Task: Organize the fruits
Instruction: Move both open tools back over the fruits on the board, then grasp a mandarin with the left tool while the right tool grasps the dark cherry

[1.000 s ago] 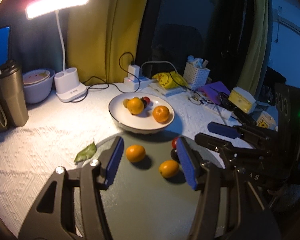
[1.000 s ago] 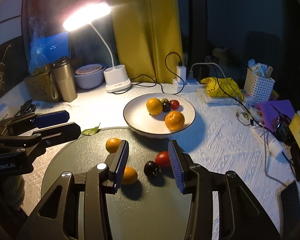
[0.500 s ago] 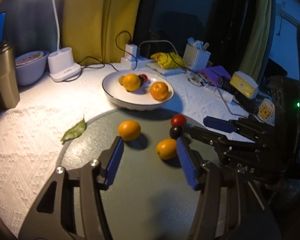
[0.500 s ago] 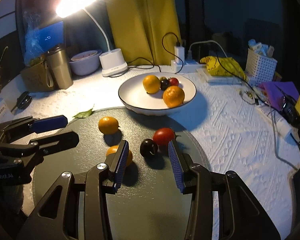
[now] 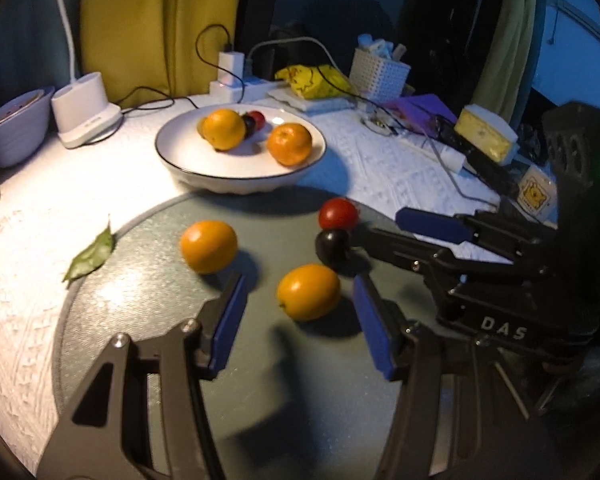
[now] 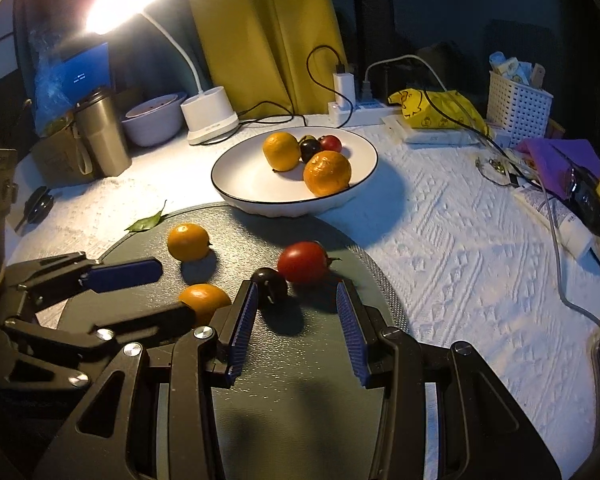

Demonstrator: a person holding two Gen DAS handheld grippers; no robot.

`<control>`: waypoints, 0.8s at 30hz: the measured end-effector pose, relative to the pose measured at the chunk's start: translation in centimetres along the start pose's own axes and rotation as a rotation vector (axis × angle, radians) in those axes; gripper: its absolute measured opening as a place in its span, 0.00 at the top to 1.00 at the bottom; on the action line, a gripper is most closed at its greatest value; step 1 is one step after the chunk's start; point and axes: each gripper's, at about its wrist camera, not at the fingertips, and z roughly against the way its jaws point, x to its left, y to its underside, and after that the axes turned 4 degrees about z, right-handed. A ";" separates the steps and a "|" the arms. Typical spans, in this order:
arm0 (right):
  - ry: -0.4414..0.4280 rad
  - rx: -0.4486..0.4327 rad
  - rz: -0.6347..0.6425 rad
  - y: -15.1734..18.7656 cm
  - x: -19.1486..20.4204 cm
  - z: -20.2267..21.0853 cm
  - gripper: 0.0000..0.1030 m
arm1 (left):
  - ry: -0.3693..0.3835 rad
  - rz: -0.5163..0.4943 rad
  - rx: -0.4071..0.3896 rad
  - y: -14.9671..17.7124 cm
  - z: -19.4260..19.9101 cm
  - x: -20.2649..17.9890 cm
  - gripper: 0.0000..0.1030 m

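On the round grey mat [image 5: 140, 320] lie two small oranges, a red tomato [image 5: 338, 213] and a dark tomato [image 5: 332, 244]. My left gripper [image 5: 298, 312] is open, its blue pads either side of the nearer orange [image 5: 309, 291], not touching it. The other orange [image 5: 209, 245] lies beyond. My right gripper [image 6: 296, 308] is open just short of the dark tomato [image 6: 269, 280] and the red tomato [image 6: 303, 261]. A white bowl [image 6: 240, 184] behind the mat holds two oranges and small tomatoes.
A green leaf [image 5: 90, 258] lies at the mat's left edge. A lamp base [image 6: 210, 118], a steel tumbler [image 6: 102, 136], a power strip with cables [image 6: 348, 108], a white basket [image 6: 518, 102] and clutter line the back and right of the white tablecloth.
Both grippers have moved forward and down towards the fruit on the mat. The left one now brackets the nearer orange; the right one has closed in on the two tomatoes.
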 end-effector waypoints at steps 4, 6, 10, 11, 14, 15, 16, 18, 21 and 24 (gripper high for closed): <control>0.002 0.003 -0.008 0.0 -0.4 0.0 0.58 | -0.019 -0.022 0.038 0.0 -1.3 -0.2 0.45; 0.000 0.004 -0.013 0.0 -0.5 -0.1 0.58 | -0.018 -0.016 0.057 0.0 -1.7 -0.1 0.45; -0.009 0.010 -0.009 -0.2 -0.2 -0.3 0.58 | 0.004 -0.002 0.059 0.1 -1.7 0.3 0.54; -0.011 0.012 -0.007 -0.2 0.0 -0.4 0.58 | 0.004 -0.009 0.054 0.1 -1.6 0.1 0.60; -0.019 0.017 -0.001 -0.3 0.4 -0.7 0.58 | -0.016 -0.025 0.040 0.2 -1.2 0.1 0.62; -0.021 0.019 0.003 -0.4 0.6 -0.8 0.58 | -0.018 -0.024 0.038 0.3 -1.0 0.2 0.62; -0.023 0.020 0.004 -0.5 0.7 -0.9 0.58 | -0.021 -0.021 0.037 0.3 -0.9 0.4 0.63; -0.028 0.025 0.007 -0.5 0.9 -1.2 0.58 | -0.028 -0.019 0.031 0.4 -0.4 0.8 0.63; -0.042 0.039 0.003 -0.7 1.2 -1.8 0.58 | -0.037 -0.012 0.020 0.6 0.3 1.4 0.63; -0.048 0.060 0.005 -0.7 1.5 -2.5 0.58 | -0.043 -0.003 0.014 0.6 0.8 2.0 0.63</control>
